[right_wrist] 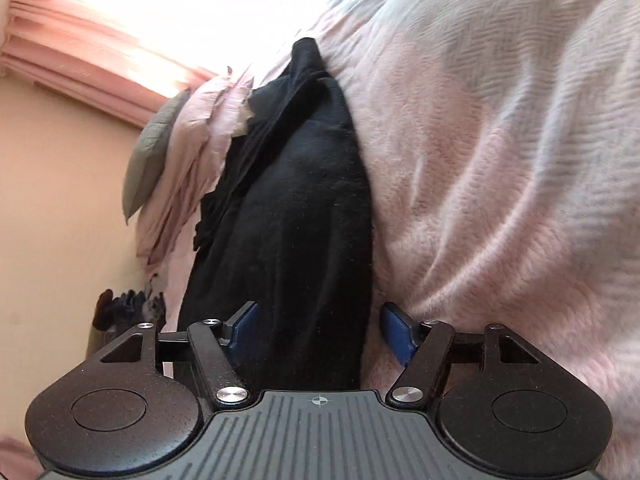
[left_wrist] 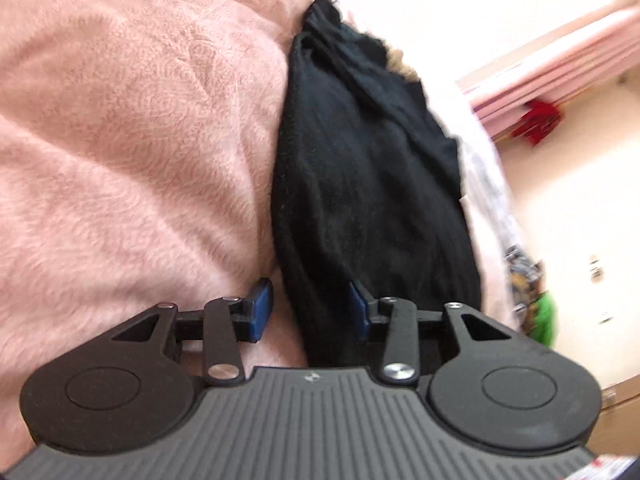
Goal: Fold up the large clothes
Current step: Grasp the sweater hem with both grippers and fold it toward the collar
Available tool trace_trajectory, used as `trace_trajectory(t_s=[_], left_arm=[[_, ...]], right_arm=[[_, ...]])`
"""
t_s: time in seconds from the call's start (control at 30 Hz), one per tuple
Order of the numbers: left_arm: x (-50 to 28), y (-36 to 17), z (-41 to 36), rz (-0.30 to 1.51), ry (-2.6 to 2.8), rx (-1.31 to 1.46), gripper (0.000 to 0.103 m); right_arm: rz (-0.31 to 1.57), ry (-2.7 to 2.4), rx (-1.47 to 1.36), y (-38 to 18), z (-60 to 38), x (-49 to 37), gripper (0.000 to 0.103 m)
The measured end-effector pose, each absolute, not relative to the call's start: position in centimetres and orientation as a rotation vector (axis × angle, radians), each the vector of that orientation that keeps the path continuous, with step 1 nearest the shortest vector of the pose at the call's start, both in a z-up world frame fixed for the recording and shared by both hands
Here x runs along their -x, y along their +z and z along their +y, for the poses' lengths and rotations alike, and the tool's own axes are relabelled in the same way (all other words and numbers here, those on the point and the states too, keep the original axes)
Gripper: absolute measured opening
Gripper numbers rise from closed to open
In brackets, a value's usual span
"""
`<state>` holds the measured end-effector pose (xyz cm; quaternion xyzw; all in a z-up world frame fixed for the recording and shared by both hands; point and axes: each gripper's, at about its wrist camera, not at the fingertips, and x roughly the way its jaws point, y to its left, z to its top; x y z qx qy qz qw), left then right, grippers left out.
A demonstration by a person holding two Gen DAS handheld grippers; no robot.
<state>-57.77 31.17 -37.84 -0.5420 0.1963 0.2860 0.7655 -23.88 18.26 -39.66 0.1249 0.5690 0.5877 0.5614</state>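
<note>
Between both tongs' spread pads sits the black garment (left_wrist: 360, 184): left gripper (left_wrist: 310, 312), right gripper (right_wrist: 318, 330) unclenched. You should clench on one layer, clear of the pink blanket (left_wrist: 132, 132).

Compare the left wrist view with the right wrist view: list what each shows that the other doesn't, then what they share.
Only the left wrist view shows a red object hanging below the pink curtain, a green item at the right edge, and a tan furry patch at the top of the dark clothing.

Only the right wrist view shows a grey cushion and a dark bundle low by the wall.

Both show a black garment lying on a fluffy pink blanket, with an open claw, left claw and right claw, straddling the garment's near end.
</note>
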Motion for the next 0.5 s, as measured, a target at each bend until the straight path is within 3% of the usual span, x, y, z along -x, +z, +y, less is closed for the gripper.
trace_trajectory(t_s=[0.07,0.2,0.37,0.43,0.47,0.5], left_arm=[[57.4,-38.5,31.7,0.377,0.571,1.184,0.036],[57.2,-38.7,30.9,0.334,0.512,1.171,0.028],[57.6,-39.5,31.6,0.287,0.504,1.249,0.023],[57.5,-39.9,32.1,0.286,0.512,1.272,0.018],[57.3,-39.9,32.2,0.295,0.515,1.275,0.015],[57.3,-39.7,32.2,0.297,0.509,1.267,0.013]], right_arm=[[1.349,1.394,-0.278,-39.6,18.3,23.9,0.063],[1.441,1.374,-0.281,-39.7,16.9,24.3,0.045],[1.484,1.355,-0.387,-40.7,17.4,23.3,0.042],[1.524,1.323,-0.444,-41.5,18.7,22.7,0.032],[1.530,1.325,-0.439,-41.6,19.1,22.5,0.019],[1.536,1.328,-0.425,-41.7,19.4,22.5,0.011]])
